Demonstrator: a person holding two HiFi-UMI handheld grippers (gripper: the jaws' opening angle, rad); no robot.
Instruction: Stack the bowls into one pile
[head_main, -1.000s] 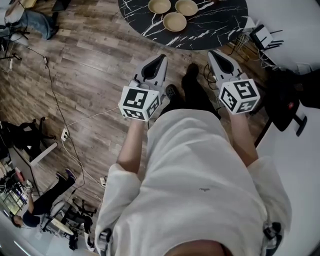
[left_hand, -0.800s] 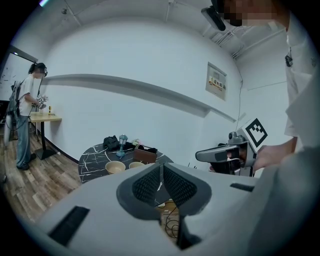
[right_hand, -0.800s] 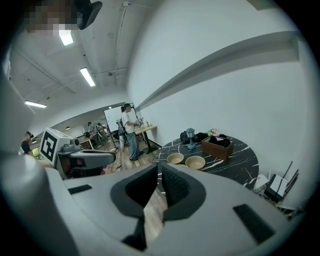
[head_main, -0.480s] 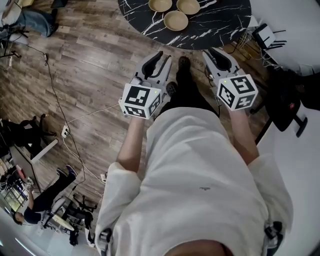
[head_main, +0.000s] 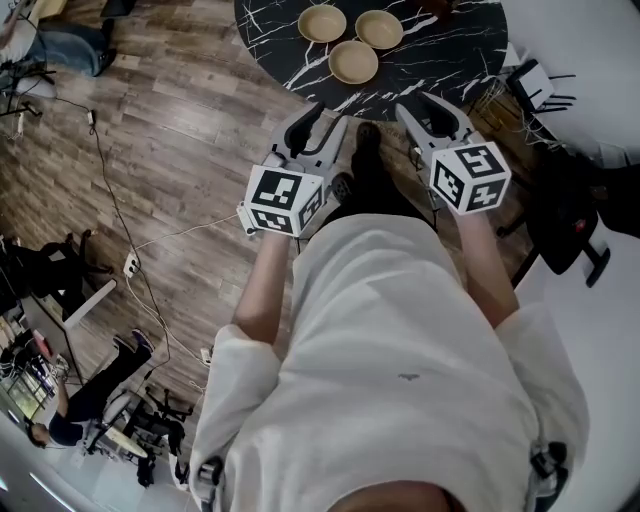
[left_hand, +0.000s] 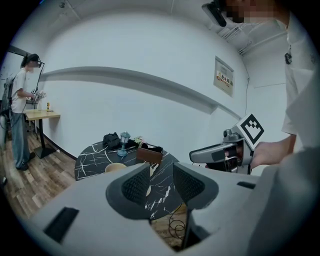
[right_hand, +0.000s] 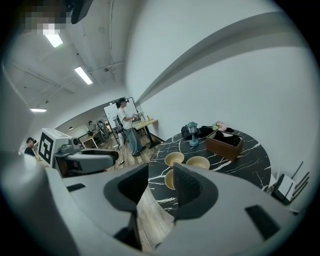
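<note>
Three tan bowls (head_main: 322, 23) (head_main: 379, 29) (head_main: 353, 62) sit apart, unstacked, on the near part of a round black marble table (head_main: 445, 45). My left gripper (head_main: 326, 117) and right gripper (head_main: 417, 104) hover side by side just short of the table's near edge. Both have just been opening and now stand open with nothing between the jaws. In the right gripper view the gripper (right_hand: 160, 189) faces the bowls (right_hand: 174, 158) (right_hand: 198, 162); its jaw partly hides the nearest one (right_hand: 168, 178). The left gripper view shows its gripper (left_hand: 160, 186) and one bowl (left_hand: 115, 167).
At the table's far side stand a brown wooden box (right_hand: 224, 141), a small blue lantern (right_hand: 192, 134) and a black bag (left_hand: 111, 140). Cables (head_main: 110, 200) trail over the wood floor at left. A black chair (head_main: 570, 215) is at right. A person (right_hand: 126, 125) stands farther off.
Both grippers have moved forward towards the table and sunk a little. Their jaws have gone from shut to wide open. The bowls have not moved.
</note>
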